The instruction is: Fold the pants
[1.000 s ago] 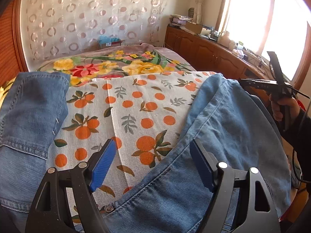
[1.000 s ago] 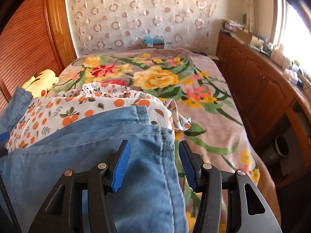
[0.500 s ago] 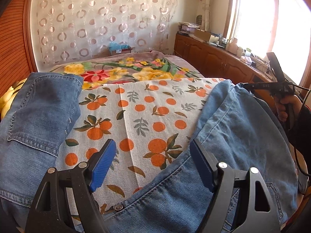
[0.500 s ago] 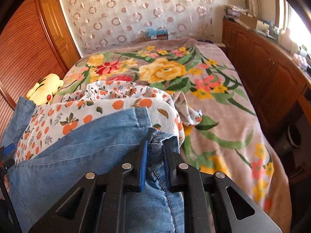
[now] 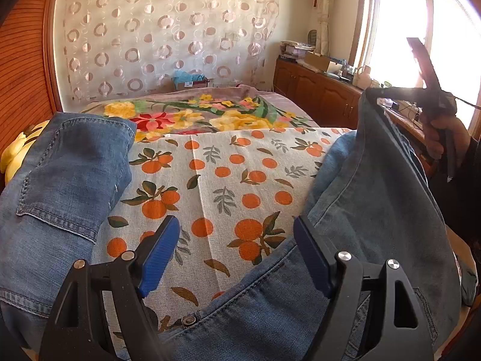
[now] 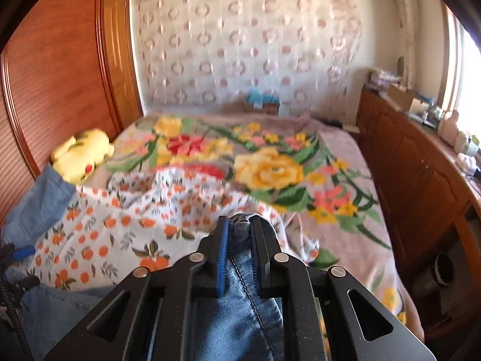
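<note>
Now right gripper (image 6: 237,225) clamped, jeans (image 6: 240,316) lifted

The right wrist view is blurred across the floral-patterned bed blanket (image 6: 270,162), so small items on the brown wooden cabinet (image 6: 421,162) cannot be told. The blue denim pants (image 5: 375,210) run off the lower edge, perhaps hiding their waistband.

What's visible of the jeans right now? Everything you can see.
The jeans are mid-blue washed denim with stitched seams, a patch pocket on the left leg and a metal button at the waistband. They lie spread in a V on the orange-print cloth on the bed. The right gripper is shut on the right leg's hem, which stands raised off the cloth. The left gripper hovers open near the waistband.
</note>
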Demonstrator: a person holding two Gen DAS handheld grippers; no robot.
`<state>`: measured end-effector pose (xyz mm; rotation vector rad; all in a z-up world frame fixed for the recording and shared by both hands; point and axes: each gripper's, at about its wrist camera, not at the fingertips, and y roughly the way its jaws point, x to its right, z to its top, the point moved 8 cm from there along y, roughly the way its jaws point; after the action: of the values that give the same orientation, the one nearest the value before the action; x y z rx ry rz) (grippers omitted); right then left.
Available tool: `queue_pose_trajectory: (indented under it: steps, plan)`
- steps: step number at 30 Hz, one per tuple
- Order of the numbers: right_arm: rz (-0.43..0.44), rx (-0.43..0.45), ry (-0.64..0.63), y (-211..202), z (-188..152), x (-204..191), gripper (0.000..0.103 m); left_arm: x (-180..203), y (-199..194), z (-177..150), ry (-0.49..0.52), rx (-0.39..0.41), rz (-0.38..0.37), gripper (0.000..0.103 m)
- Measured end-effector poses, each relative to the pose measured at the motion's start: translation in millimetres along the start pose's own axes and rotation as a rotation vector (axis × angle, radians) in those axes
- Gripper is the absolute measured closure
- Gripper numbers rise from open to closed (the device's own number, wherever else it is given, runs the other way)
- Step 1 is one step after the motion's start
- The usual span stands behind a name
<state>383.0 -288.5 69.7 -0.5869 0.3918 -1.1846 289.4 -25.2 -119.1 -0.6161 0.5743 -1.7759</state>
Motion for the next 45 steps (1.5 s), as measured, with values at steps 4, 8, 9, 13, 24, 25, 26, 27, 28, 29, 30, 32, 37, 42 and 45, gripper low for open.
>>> queue_pose_trajectory:
  steps: [4,8,9,13,24,25,26,27,28,29,30,32,37,42,45]
  plan:
    - [0.005,-0.050,0.023,-4,-26,9,0.073,2,1,-1,0.008,-0.003,0.005,0.024]
    - [-0.030,-0.046,0.101,-35,-60,32,0.059,2,3,-2,0.013,-0.008,0.009,0.024]
    - [-0.047,-0.050,0.121,-45,-71,35,0.058,2,3,-2,0.015,-0.009,0.010,0.024]
    - [-0.115,-0.103,0.212,-65,-127,58,0.056,5,4,-2,0.019,-0.013,0.014,0.024]
    - [0.006,-0.142,0.441,-64,-183,70,0.056,7,6,-3,0.036,-0.020,0.036,0.024]
    - [0.019,-0.139,0.445,-63,-183,70,0.056,8,7,-3,0.038,-0.020,0.039,0.024]
    - [0.028,-0.135,0.442,-67,-183,68,0.056,9,7,-4,0.040,-0.019,0.043,0.024]
    - [0.037,-0.139,0.440,-66,-183,66,0.056,10,7,-4,0.043,-0.018,0.046,0.024]
    - [0.045,-0.142,0.441,-63,-181,66,0.061,10,7,-4,0.046,-0.016,0.049,0.024]
    - [0.042,-0.139,0.439,-63,-178,65,0.081,9,6,-4,0.047,-0.014,0.051,0.024]
    - [0.031,-0.131,0.434,-65,-177,68,0.092,8,6,-4,0.047,-0.013,0.053,0.024]
    - [-0.002,-0.091,0.433,-75,-174,77,0.099,8,6,-4,0.045,-0.014,0.054,0.024]
    - [-0.084,-0.027,0.480,-109,-178,108,0.099,7,5,-5,0.045,-0.015,0.062,0.024]
    - [-0.119,-0.035,0.437,-115,-180,107,0.099,6,-2,-1,0.042,0.004,0.067,0.024]
    - [-0.108,-0.013,0.407,-124,-170,93,0.099,3,-19,4,0.032,0.048,0.072,0.024]
